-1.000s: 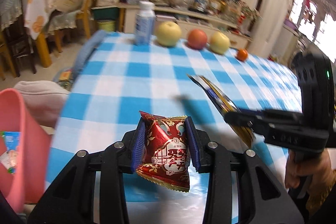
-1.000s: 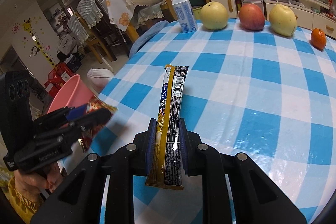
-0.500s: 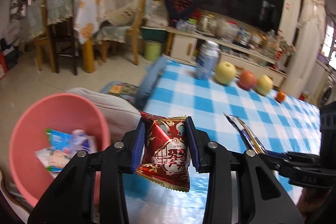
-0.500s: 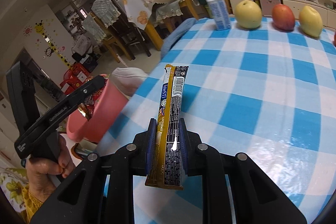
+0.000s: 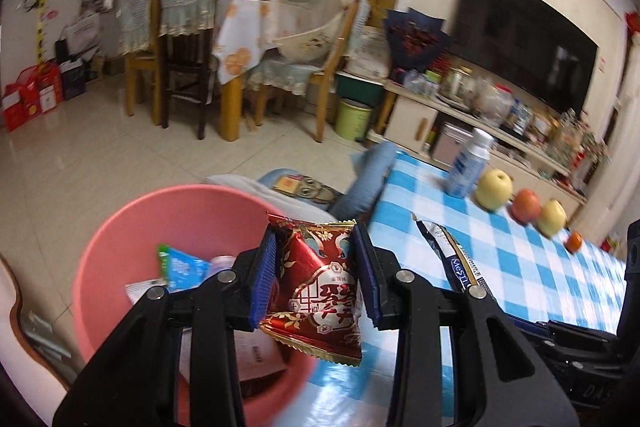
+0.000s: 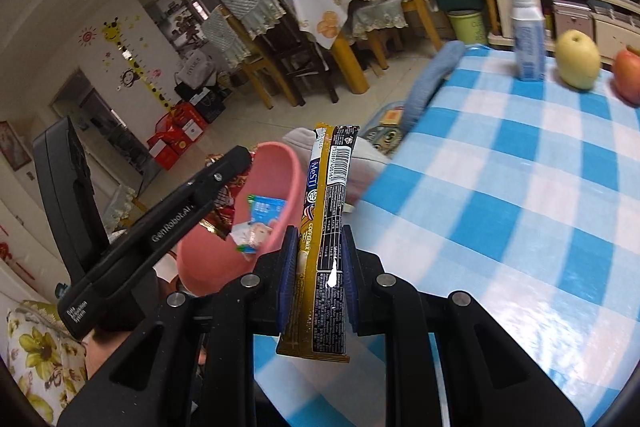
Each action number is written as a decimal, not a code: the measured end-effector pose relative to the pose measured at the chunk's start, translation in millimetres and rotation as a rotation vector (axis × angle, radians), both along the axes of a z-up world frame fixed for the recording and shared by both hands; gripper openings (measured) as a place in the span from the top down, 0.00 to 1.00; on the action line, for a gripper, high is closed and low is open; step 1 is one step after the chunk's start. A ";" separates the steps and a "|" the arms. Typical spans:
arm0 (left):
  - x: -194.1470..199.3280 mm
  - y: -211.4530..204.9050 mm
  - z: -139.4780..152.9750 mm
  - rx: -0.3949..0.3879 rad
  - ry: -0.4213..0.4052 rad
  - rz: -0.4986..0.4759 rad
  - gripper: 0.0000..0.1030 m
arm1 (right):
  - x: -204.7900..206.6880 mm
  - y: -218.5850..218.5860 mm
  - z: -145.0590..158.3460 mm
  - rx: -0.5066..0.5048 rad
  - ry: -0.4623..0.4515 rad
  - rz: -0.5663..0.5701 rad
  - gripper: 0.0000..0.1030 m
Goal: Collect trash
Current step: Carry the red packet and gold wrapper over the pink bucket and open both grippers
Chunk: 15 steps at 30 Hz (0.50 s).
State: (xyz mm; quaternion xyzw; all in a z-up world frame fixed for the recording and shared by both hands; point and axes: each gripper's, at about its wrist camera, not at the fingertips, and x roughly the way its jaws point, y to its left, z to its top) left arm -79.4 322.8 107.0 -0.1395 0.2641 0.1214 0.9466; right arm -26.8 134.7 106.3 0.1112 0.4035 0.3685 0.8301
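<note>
My left gripper (image 5: 316, 281) is shut on a red snack packet (image 5: 320, 287) and holds it over the near right rim of a pink bin (image 5: 120, 227), which holds several wrappers. My right gripper (image 6: 316, 281) is shut on a long gold and black coffee-mix sachet (image 6: 326, 227), upright, above the table edge next to the bin (image 6: 280, 195). The left gripper (image 6: 224, 183) shows in the right wrist view over the bin with the red packet (image 6: 226, 193) partly hidden. The sachet (image 5: 452, 255) also shows in the left wrist view.
A blue and white checked table (image 6: 520, 187) carries a white bottle (image 6: 528, 39), a yellow apple (image 6: 578, 61), a red apple (image 5: 526, 205), another yellow apple (image 5: 552, 217) and a small orange (image 5: 575, 241). Chairs (image 5: 184, 59) and a second table stand behind on the tiled floor.
Both grippers have swung left from over the table toward the pink bin. The red packet now hangs over the bin's rim; the sachet has come to the table edge beside it.
</note>
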 end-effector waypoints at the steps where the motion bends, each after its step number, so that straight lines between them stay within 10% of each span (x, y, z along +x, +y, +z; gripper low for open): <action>1: -0.8 4.8 -0.2 -0.005 0.000 0.013 0.62 | 1.2 6.8 0.6 0.002 0.000 0.009 0.78; 15: -9.4 66.1 -14.1 -0.109 0.040 0.189 0.65 | 25.9 101.3 -3.9 -0.040 0.001 0.081 0.75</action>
